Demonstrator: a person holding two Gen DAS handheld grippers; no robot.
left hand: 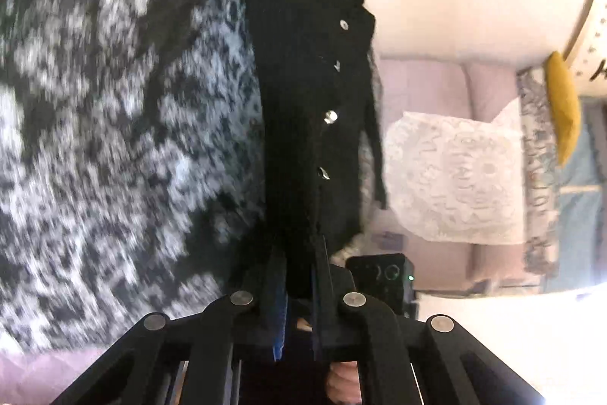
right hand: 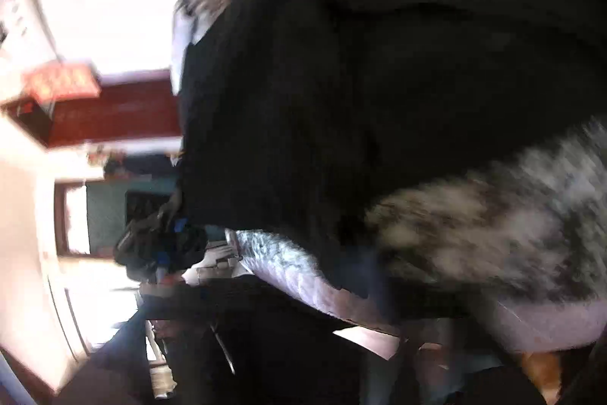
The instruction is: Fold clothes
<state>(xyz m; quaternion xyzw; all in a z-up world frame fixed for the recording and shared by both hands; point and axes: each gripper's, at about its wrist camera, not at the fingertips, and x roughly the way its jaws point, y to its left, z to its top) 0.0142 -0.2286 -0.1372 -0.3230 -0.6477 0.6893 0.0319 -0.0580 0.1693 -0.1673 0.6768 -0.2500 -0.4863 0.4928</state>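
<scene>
Two tools on record, one garment between them.

Item: black garment, snap-buttoned placket, patterned grey-and-white panel attached or adjoining; which, the blur does not settle.

Left tool: jaws nearly together, clamped on a bunched edge of the black cloth. From that tool the garment runs straight ahead and away, the row of snaps just beyond the tips, patterned cloth on one flank, a pale sofa with a lace cushion on the other.

Right tool: not visible in its own view; by its reading, fully closed, and whether cloth is caught in it cannot be told. The black garment fills the area ahead of it and close in, patterned fabric to one side.

Risks, as judged:
- Thin pinch on a thick bunch: cloth may slide out under a pull.
- Right tool possibly closed on nothing: the fold would sag on that side.
- Snaps may snag.
- Heavy motion blur: fast travel could twist the hem.
</scene>
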